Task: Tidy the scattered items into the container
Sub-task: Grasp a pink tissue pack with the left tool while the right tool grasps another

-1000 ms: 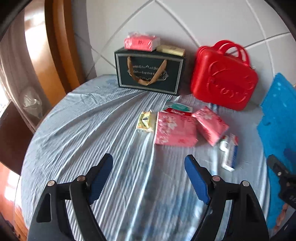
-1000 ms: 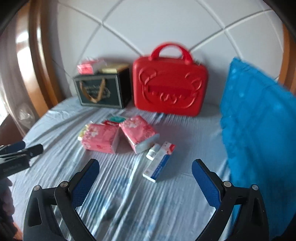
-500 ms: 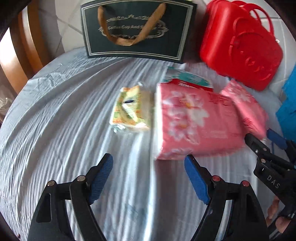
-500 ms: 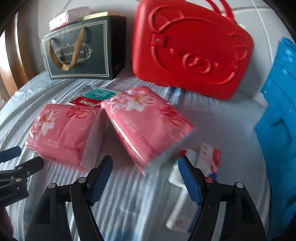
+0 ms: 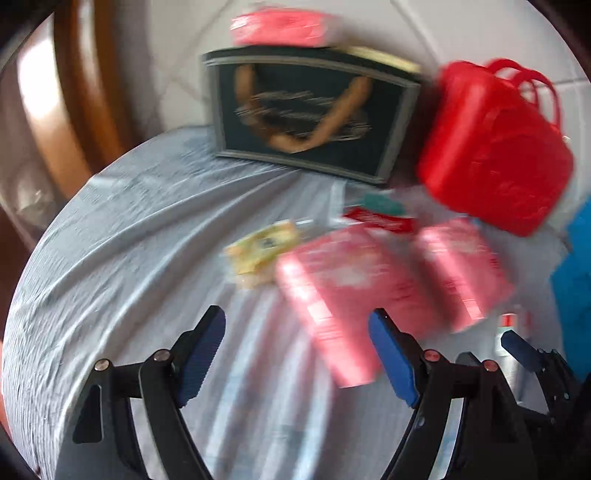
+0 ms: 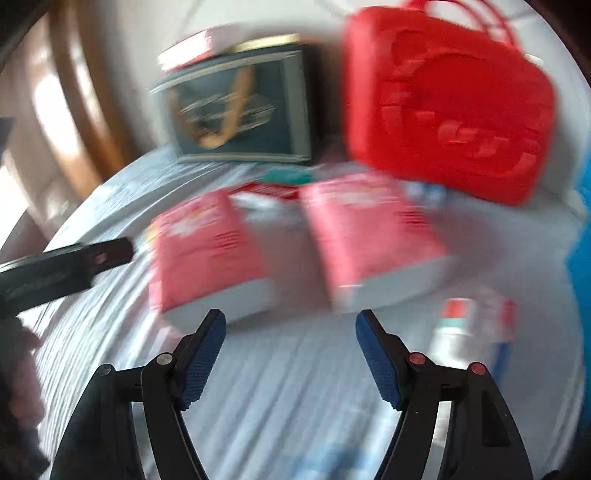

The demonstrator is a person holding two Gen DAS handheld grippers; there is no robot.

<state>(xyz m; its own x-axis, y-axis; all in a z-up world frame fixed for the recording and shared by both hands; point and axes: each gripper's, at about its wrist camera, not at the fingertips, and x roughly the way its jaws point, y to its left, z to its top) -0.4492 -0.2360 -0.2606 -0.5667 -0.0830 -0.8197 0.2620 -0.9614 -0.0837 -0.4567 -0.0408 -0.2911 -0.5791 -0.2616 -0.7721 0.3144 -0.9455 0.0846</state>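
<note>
Both views are blurred. On the left side, the sheet [image 5: 122, 236] covers the round surface, and the left gripper [image 5: 297, 354] hangs over it with its jaws spread and opening, nothing between the pads. Just beyond it lies a yellow packet [image 5: 264, 247], and to the right of that the first pink pack [image 5: 332, 291], whose near corner comes close to the right finger; I cannot tell if they touch. At the back stands the dark box [image 5: 314, 118] with a pink packet [image 5: 280, 27] on top. The second pink pack [image 6: 373, 236] lies beside the first one, a flat red-and-teal packet [image 5: 380, 216] is behind them, and the red case [image 6: 447, 99] stands upright at the back right. The right gripper [image 6: 290, 354] is low over the sheet in front of the gap between both pink packs, jaws spread and opening, empty. To its right lie a small bottle [image 6: 454, 325] and a carton [image 6: 498, 325], near the blue cloth [image 6: 581, 258].
</note>
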